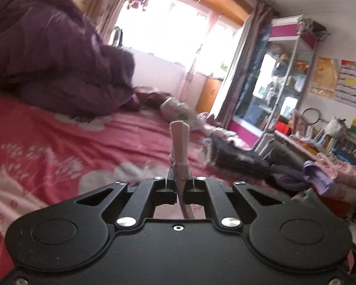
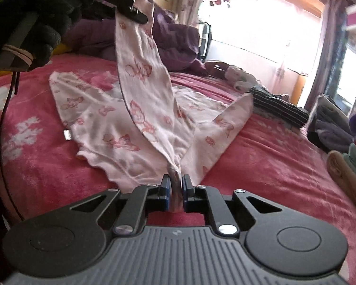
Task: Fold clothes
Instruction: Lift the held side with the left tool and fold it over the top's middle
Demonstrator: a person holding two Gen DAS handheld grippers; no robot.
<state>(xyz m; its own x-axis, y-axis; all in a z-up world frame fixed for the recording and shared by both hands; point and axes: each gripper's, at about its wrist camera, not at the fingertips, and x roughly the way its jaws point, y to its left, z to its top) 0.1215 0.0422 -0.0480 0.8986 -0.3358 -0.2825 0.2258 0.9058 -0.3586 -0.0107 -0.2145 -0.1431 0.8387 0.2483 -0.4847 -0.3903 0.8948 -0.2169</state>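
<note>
Two grippers: left gripper (image 1: 180,178) and right gripper (image 2: 176,185), each pinching the garment
Garment: one pink printed garment (image 2: 144,109), centre
Bedspread: one red bedspread (image 2: 261,156)
Hidden: left gripper's body cut off at 11 o'clock in right view

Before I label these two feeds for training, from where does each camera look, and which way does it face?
Left wrist: sits on the left gripper, facing across the pink bed toward the window; its gripper pinches the pink printed garment.
Right wrist: sits on the right gripper, low over the bed, facing the garment; the left gripper and a black-gloved hand show top left.
Shared: garment, bed, purple duvet, window.
</note>
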